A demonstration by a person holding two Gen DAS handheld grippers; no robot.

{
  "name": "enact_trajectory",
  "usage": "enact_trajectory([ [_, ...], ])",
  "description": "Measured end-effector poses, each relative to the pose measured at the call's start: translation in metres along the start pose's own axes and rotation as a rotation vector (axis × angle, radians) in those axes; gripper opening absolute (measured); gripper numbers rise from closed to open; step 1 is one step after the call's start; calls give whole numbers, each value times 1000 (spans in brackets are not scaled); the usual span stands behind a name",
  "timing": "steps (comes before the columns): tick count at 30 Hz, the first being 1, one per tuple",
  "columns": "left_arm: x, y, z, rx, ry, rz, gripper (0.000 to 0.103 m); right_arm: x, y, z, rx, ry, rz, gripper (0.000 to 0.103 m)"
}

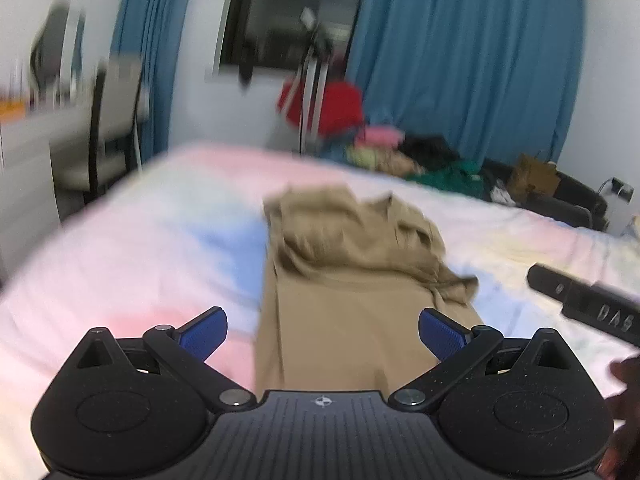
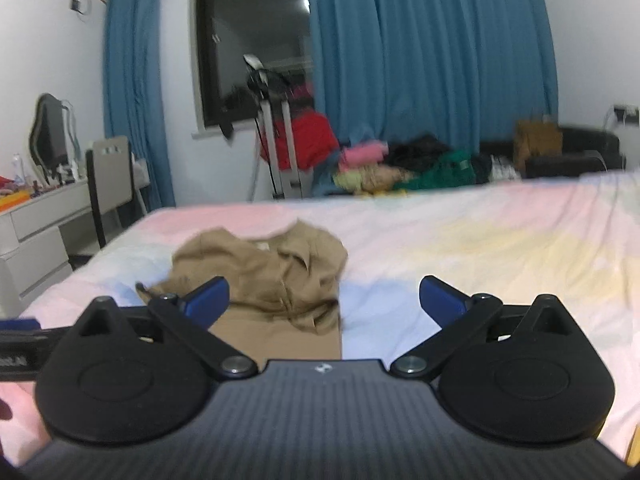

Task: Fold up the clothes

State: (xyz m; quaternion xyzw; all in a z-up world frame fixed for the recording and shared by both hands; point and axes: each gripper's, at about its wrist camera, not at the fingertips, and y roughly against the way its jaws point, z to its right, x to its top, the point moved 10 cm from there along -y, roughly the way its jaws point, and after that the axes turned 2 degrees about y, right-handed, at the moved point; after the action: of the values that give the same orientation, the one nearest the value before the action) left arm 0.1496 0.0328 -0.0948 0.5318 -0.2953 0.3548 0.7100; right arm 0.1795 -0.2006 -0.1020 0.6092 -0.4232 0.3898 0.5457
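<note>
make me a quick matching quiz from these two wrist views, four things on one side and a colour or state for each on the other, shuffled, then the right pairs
Things:
1. garment on the bed
2. curtains
3. left claw
4. clothing draped on the stand by the window

Colour or state:
A. red
B. tan, flat at the near end and bunched at the far end
C. blue
D. open, holding nothing

Pairs: 1-B, 2-C, 3-D, 4-A

Bed (image 2: 460, 240) w/ pastel sheet; tan garment (image 2: 272, 276) lies on it, far end crumpled.
</note>
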Motion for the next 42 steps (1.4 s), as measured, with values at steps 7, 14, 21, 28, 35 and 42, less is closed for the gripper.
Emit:
enact_trajectory([
  [7,-46,-14,-16,-172,385,-320,102,-39,-2,9,158,-403,-252,103],
  [14,-72,-45,-42,-263,681,-405,94,-103,-16,-9,357,-871,-483,101],
  [21,-60,-59,-60,-266,744,-298,55,-125,-42,1,293,-1066,-471,71],
  [28,-51,-45,-60,-296,734,-218,26,-115,-41,4,265,-992,-399,17],
  [35,-16,-19,-43,-379,634,-36,13,-80,-30,7,345,-957,-307,11],
  [42,28,49,-13,-508,592,86,11,-23,4,16,457,-1051,-224,10],
])
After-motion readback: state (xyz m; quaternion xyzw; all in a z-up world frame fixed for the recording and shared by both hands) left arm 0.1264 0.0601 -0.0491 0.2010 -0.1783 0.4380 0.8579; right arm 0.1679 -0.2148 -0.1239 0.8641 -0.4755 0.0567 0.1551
